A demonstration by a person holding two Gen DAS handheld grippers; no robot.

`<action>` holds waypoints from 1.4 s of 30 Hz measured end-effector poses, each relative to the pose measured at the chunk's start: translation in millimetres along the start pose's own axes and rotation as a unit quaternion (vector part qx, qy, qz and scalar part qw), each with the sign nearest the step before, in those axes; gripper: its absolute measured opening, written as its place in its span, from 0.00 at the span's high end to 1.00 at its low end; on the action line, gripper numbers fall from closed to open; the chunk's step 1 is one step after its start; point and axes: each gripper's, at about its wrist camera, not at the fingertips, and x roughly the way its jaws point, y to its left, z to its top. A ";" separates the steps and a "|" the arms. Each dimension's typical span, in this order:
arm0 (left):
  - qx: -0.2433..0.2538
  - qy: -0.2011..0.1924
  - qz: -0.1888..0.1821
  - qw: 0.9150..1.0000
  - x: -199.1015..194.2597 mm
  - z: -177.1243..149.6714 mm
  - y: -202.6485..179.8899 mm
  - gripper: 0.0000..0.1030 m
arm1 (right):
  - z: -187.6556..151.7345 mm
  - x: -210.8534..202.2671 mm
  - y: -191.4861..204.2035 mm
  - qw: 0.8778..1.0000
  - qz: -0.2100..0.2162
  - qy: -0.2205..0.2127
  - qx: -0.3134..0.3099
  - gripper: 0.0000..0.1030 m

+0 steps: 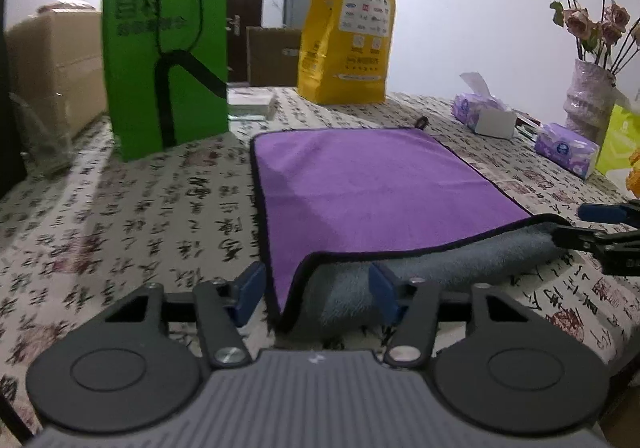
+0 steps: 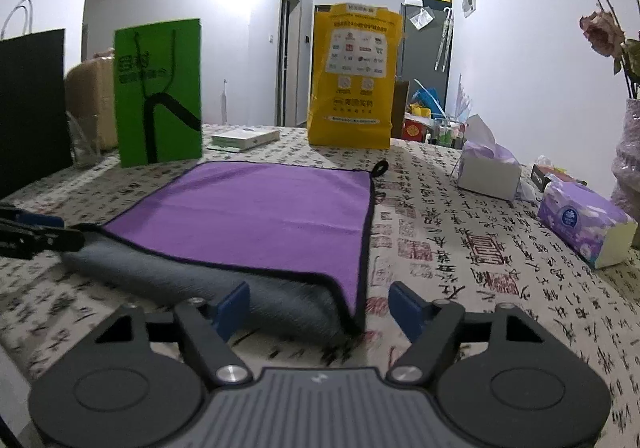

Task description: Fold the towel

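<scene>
Left wrist view: the left gripper [image 1: 316, 290] sits low at the towel's near left corner, its blue fingers [image 1: 250, 290] spread wide, holding nothing. The purple towel [image 1: 372, 183] lies on the bench [image 1: 120, 232], its near edge rolled up to show the grey underside. One finger stands just outside the corner; the other is against the grey roll, though whether it touches is hard to tell. At far right, the right gripper [image 1: 582, 226] shows at the towel's other near corner. A green bag [image 1: 166, 51] and a yellow bag [image 1: 348, 35] stand behind.

Right wrist view: the right gripper [image 2: 320, 306] straddles the near right corner of the towel [image 2: 256, 211], fingers [image 2: 408, 308] wide apart, gripping nothing. The left finger meets the grey roll; the right one is over bare bench [image 2: 480, 268]. The left gripper [image 2: 40, 234] pokes in at left. Tissue packs [image 2: 584, 224] lie well off to the right.
</scene>
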 end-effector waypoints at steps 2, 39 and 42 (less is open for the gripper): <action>-0.005 0.014 -0.012 1.000 7.7 0.4 2.5 0.67 | 0.7 10.1 -4.6 1.000 0.005 0.009 0.003 0.39; -0.008 0.000 -0.016 1.000 151.9 139.4 63.5 0.95 | 119.0 165.4 -45.4 0.999 0.030 -0.004 -0.043 0.96; -0.012 0.007 -0.013 1.000 175.5 150.3 70.6 0.95 | 130.9 190.4 -49.9 0.999 0.033 0.004 -0.036 0.96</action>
